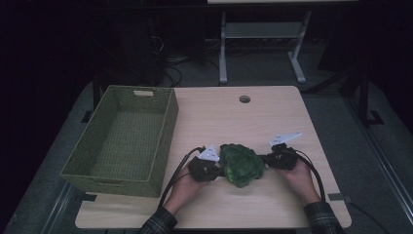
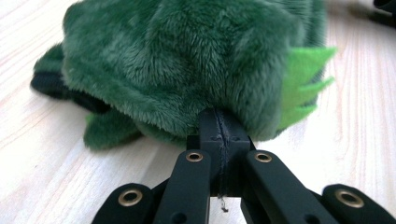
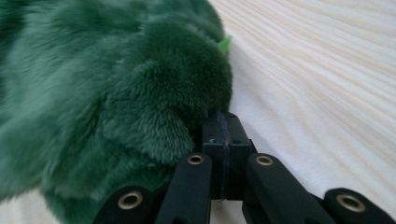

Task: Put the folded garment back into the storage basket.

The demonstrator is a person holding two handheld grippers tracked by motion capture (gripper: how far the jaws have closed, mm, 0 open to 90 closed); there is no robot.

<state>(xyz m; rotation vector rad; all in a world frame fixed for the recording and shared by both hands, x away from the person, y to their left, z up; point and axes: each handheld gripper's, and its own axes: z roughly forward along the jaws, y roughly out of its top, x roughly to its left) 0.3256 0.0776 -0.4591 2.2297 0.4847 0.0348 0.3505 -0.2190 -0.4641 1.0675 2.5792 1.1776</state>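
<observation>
High view: the left gripper (image 1: pixel 217 170) and right gripper (image 1: pixel 265 159) press in from either side of a green plush toy (image 1: pixel 242 165) lying on the wooden table (image 1: pixel 272 117) near its front edge. Each gripper's jaws are closed tight, their tips buried in the fur. A green woven basket (image 1: pixel 124 139) stands at the table's left side.
</observation>
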